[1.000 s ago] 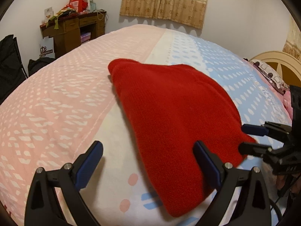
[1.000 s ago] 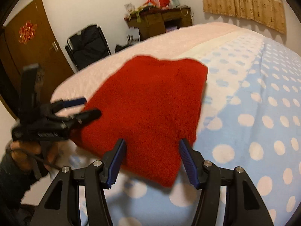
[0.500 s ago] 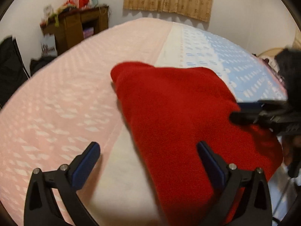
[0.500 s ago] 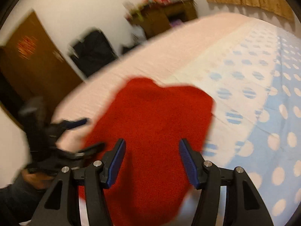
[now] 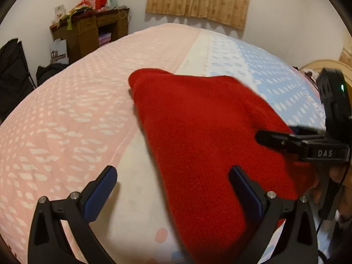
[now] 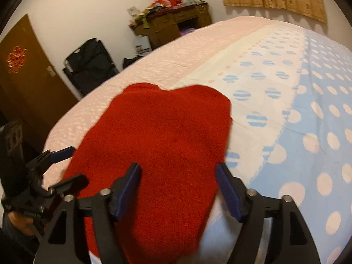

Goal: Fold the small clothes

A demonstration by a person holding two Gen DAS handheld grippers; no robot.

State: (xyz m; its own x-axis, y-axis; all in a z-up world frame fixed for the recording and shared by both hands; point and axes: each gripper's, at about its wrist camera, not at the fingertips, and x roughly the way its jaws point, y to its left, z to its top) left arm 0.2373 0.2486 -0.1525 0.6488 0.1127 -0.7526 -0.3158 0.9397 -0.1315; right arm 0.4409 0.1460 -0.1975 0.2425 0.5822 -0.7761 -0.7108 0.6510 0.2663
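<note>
A red fleece garment (image 5: pixel 209 136) lies folded on the bed's sheet (image 5: pixel 66 121), narrow end away from me. My left gripper (image 5: pixel 171 173) is open: its left finger hangs over white sheet and its right finger over the garment's near left part. The right gripper (image 6: pixel 177 169) hovers above the garment (image 6: pixel 167 136) near its front edge. Its jaws are opening, the red cloth lies under the gap, and the pads do not press it. From the left wrist view the right gripper (image 5: pixel 275 133) sits at the garment's right side. The left gripper (image 6: pixel 72 166) shows at the garment's left edge.
The bed cover is pink on the left, white in the middle and blue with dots (image 6: pixel 319 132) on the right. A cluttered wooden desk (image 6: pixel 173 22), a black folding chair (image 6: pixel 90 63) and a brown door (image 6: pixel 24 70) stand beyond the bed. A headboard (image 5: pixel 319 66) is at the right.
The right gripper's jaws have spread wider, and it has slid in from the garment's right corner to over its near part. The left gripper has shifted only slightly.
</note>
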